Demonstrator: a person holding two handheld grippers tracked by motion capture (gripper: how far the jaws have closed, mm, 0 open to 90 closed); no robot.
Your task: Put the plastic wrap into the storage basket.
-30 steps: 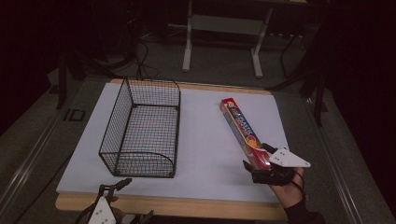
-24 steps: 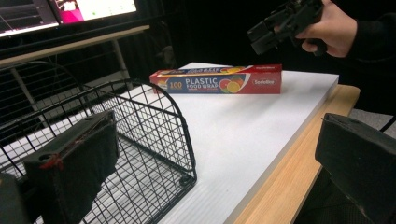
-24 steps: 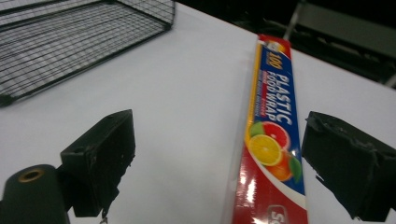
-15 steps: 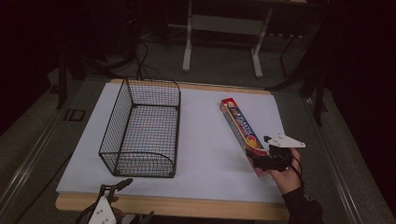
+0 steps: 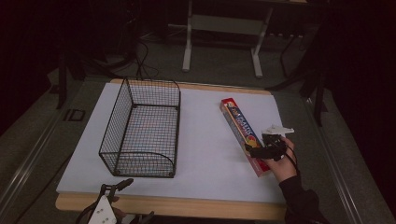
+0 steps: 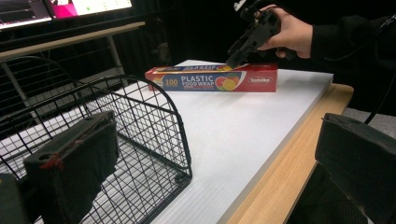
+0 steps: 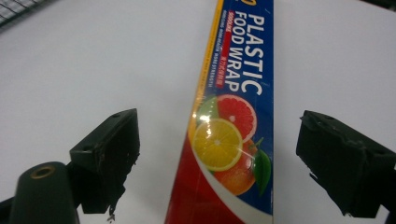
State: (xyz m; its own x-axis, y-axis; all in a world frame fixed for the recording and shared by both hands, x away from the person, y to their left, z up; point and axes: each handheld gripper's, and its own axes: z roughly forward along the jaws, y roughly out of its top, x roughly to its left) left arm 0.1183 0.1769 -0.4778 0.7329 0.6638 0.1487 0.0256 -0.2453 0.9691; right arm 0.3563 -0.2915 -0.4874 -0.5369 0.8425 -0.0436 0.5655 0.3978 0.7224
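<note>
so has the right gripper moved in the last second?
Yes. In the high view the right gripper has advanced away from the table's near edge and now sits over the near half of the plastic wrap box, fingers open either side of it.

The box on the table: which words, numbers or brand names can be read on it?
"PLASTIC FOOD WRAP" on the box, on its side and on its top.
"100" on the side, left of those words.
"Sodalike", white on the red end; I am not sure of the spelling.
The small lines of print beside the title are too blurred to read.

One wire basket [image 5: 144,135], one food-wrap box [image 5: 243,133].
</note>
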